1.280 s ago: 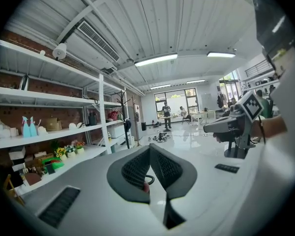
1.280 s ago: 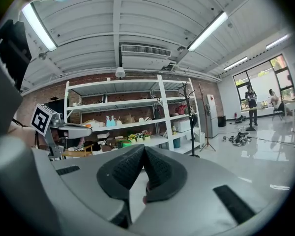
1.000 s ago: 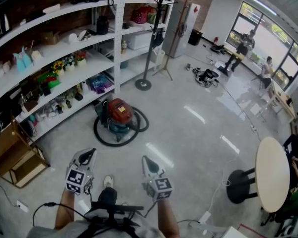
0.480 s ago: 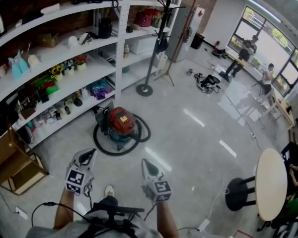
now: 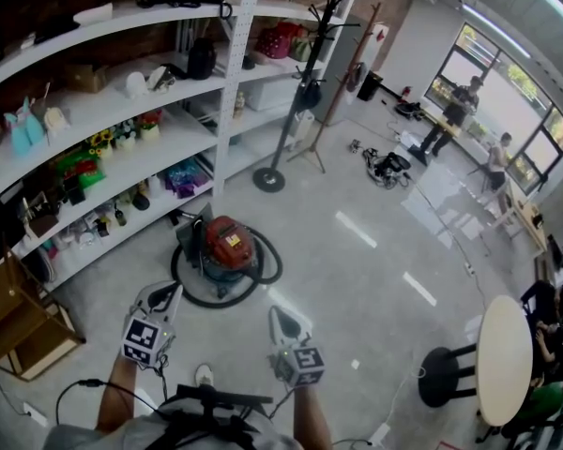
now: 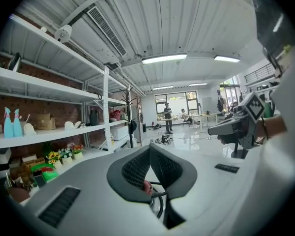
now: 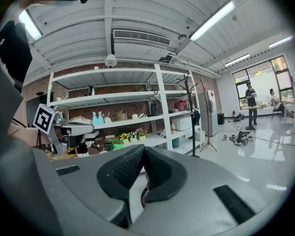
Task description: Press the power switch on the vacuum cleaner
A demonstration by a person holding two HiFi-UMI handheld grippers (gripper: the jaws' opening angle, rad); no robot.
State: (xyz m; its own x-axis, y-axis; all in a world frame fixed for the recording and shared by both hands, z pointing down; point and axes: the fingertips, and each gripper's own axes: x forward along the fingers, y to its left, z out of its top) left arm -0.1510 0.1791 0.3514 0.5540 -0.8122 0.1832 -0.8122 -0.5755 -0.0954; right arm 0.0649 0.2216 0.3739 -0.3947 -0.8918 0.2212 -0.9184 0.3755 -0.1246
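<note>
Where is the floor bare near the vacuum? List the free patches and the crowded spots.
Free: the broad floor right of the vacuum cleaner, out to the round table and stool; also the strip from its hose loop to the left gripper and right gripper. Crowded: behind and left of it, against the shelves and wooden crate.

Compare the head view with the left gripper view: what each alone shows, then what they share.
Head view only: the whole red vacuum cleaner ringed by its hose, and the person's shoe. Left gripper view only: the ceiling lights. Both: the white shelves, the coat stand, the left gripper and the right gripper, each shut and empty.
</note>
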